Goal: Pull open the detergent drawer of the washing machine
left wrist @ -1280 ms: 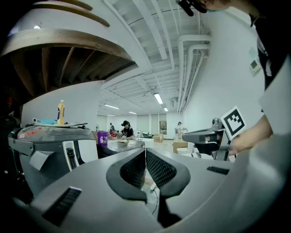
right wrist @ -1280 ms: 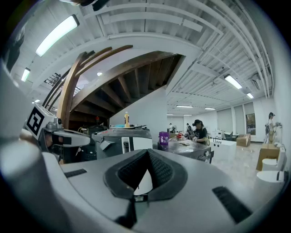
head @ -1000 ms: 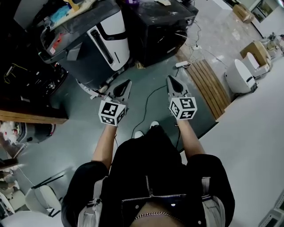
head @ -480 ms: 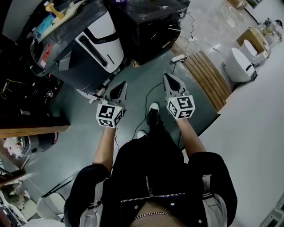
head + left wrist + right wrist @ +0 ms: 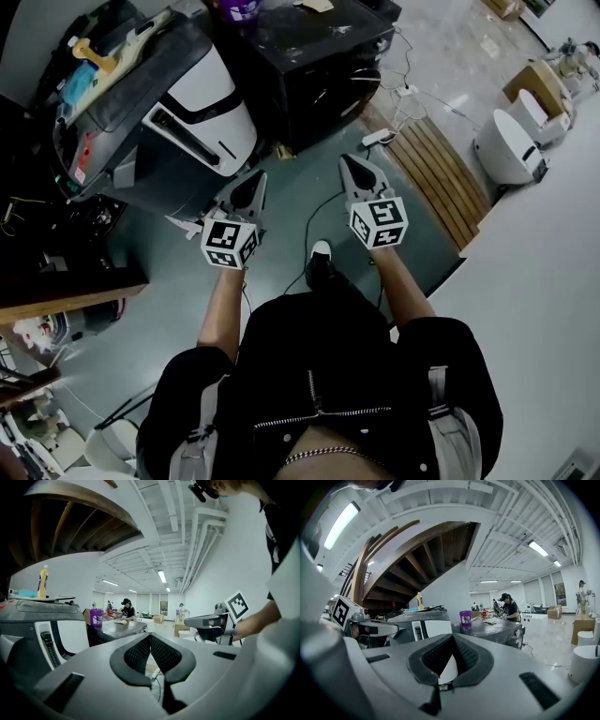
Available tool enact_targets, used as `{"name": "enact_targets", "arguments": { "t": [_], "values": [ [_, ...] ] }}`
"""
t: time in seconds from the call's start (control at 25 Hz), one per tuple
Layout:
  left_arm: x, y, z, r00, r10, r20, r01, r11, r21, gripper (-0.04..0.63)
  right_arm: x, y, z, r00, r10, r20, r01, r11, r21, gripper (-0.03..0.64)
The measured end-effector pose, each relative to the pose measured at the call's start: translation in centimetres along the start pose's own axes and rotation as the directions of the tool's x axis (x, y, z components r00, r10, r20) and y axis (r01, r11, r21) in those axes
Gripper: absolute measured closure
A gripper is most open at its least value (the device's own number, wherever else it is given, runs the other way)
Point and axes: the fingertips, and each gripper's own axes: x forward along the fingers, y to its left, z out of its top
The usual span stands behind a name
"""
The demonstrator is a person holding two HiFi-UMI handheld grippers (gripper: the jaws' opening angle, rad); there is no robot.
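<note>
Two hand-held grey grippers with marker cubes point forward in front of the person. The left gripper (image 5: 253,183) and the right gripper (image 5: 352,169) each have their jaws closed tip to tip, with nothing between them. Past them a thin black cable (image 5: 323,202) trails over the grey floor. Farther on, ahead of the left gripper, stands a grey-and-white appliance with a long dark handle (image 5: 202,103). Ahead of the right gripper is a boxy black washing machine (image 5: 319,66) with a purple cup (image 5: 234,9) on its lid. The detergent drawer itself cannot be made out. Since the black machine's front faces the person, the drawer likely runs level along its upper edge and would pull straight back towards them. The right gripper looks nearer to that front.
</note>
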Motion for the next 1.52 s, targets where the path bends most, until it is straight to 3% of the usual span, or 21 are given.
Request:
{"name": "enact_targets", "arguments": {
  "t": [0.44,0.64,0.76,1.0,1.2,1.52],
  "values": [
    [8.8,1.3,2.6,0.999,0.047,0.014,-0.047,0.999,0.015,0.574,7.0,-8.8,2.4,0.999,0.034,0.015,-0.034,0.999,0.017,0.617],
    [10.1,2.5,2.0,0.998,0.067,-0.012,-0.066,0.997,0.034,0.574,8.7,-9.9,3.0,0.998,0.03,0.049,-0.032,0.999,0.021,0.619],
    [11.4,3.3,2.0,0.998,0.064,-0.018,-0.064,0.998,0.029,0.574,10.0,-10.3,2.6,0.999,0.028,0.023,-0.028,1.0,0.006,0.613],
    [14.5,4.5,1.3,0.999,0.031,-0.03,-0.03,0.999,0.023,0.574,13.0,-11.9,0.2,0.995,-0.005,-0.096,0.005,1.0,-0.003,0.622],
    [18.5,7.0,0.4,0.999,-0.009,-0.049,0.01,1.0,0.01,0.574,16.0,-13.5,-0.6,0.993,-0.023,-0.118,0.03,0.998,0.054,0.621],
    [26.1,10.8,-0.5,0.995,-0.083,-0.061,0.083,0.997,0.002,0.574,22.1,-14.7,-1.6,0.995,0.035,-0.094,-0.022,0.991,0.134,0.611]
  ]
}}
